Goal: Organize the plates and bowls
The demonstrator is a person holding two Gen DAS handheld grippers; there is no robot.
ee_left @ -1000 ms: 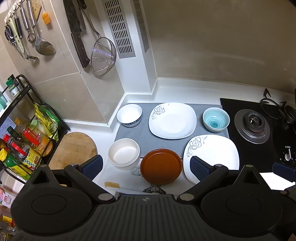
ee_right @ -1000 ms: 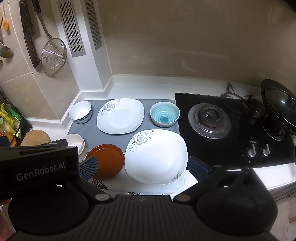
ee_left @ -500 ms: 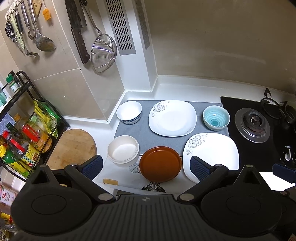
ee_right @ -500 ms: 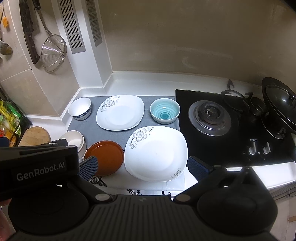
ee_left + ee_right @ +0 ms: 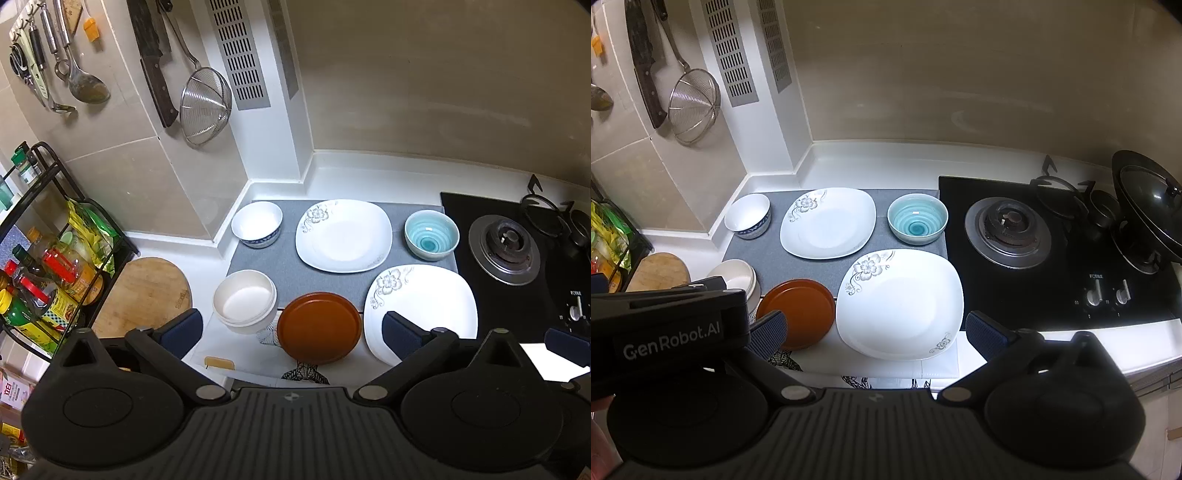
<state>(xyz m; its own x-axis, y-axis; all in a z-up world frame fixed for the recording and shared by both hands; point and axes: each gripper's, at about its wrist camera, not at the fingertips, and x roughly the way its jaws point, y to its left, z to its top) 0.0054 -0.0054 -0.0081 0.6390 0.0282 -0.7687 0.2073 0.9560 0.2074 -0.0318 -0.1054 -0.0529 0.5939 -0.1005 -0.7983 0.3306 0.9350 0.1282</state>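
Both views have crept closer; brown plate point(image 5: 319, 328) lies ahead between the left gripper's point(image 5: 291, 326) wide-spread fingers.

Both wrist views look steeply down on the counter from well above, facing the back wall. The left view sits further left, taking in the rack point(image 5: 55, 258); the right reaches the wok point(image 5: 1145, 206). Both share the mat point(image 5: 280, 266), dishes and burner point(image 5: 1008, 236).

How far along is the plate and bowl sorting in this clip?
Nothing looks done: the two floral white plates, brown plate, teal bowl, blue-rimmed bowl and cream bowl all lie apart. Nothing in hand: left tool and right tool are open above the counter. All stacking is left.
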